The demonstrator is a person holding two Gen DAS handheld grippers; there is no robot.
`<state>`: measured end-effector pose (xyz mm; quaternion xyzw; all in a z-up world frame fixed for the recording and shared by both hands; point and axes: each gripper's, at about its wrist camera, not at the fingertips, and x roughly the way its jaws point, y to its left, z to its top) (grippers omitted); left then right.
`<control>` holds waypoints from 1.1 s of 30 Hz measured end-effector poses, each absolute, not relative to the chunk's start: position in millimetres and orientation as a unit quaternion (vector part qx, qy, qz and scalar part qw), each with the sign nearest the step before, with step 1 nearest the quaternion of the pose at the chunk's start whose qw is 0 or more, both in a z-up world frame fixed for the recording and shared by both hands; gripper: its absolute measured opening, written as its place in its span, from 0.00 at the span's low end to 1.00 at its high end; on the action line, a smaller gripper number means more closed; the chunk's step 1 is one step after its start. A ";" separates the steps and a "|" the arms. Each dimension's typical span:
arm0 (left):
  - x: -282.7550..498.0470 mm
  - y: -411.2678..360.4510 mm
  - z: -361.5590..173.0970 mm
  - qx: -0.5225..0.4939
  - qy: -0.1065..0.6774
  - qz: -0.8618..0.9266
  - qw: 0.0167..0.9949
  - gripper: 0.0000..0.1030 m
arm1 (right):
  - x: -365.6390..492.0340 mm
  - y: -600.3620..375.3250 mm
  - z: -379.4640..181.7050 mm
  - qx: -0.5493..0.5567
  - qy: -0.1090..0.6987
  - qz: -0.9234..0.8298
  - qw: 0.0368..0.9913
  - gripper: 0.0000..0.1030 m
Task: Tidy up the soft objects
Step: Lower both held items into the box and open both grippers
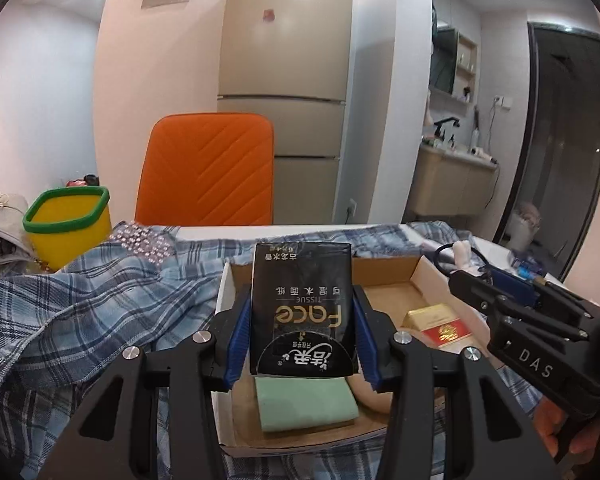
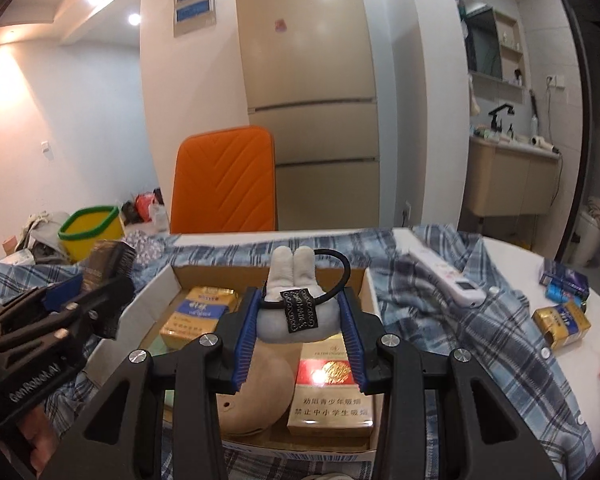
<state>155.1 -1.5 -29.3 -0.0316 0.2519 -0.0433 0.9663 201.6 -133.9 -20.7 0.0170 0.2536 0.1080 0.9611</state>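
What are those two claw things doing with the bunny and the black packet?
A person is tidying soft things into a cardboard box on a table covered by a plaid shirt. The left gripper holds a black tissue pack above the box. The right gripper holds a little white bunny hair tie over it too. Inside the box lie cigarette packs, a tan plush and a green cloth.

home | fridge (image 2: 312,80) | washbasin (image 2: 512,172) | orange chair (image 1: 208,168)
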 end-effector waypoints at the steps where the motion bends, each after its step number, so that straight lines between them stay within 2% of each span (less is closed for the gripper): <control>1: 154.3 -1.9 -29.6 -0.032 0.253 -0.043 0.966 0.44 | 203.7 -134.5 -22.5 0.018 0.259 0.107 0.960 0.40; 14: 153.3 3.6 -25.7 -0.041 0.247 -0.045 0.967 0.45 | 204.0 -132.9 -25.8 0.016 0.270 0.110 0.956 0.40; 15: 153.0 4.1 -25.1 -0.041 0.245 -0.044 0.968 0.50 | 203.3 -133.1 -25.1 0.017 0.268 0.111 0.957 0.40; 16: 152.5 3.8 -25.0 -0.040 0.244 -0.040 0.968 0.61 | 202.5 -133.3 -24.5 0.018 0.266 0.112 0.957 0.41; 20: 149.2 5.1 -22.9 -0.041 0.235 -0.038 0.970 0.69 | 201.3 -134.3 -23.7 0.022 0.263 0.112 0.958 0.48; 22: 148.3 4.7 -21.9 -0.040 0.231 -0.039 0.971 0.77 | 201.2 -134.1 -23.3 0.023 0.263 0.112 0.958 0.53; 26: 146.9 4.3 -20.5 -0.038 0.225 -0.039 0.973 0.77 | 199.3 -132.7 -22.2 0.021 0.259 0.114 0.959 0.69; 33: 141.8 4.8 -17.2 -0.034 0.211 -0.036 0.976 0.78 | 197.3 -130.7 -20.7 0.017 0.253 0.112 0.961 0.69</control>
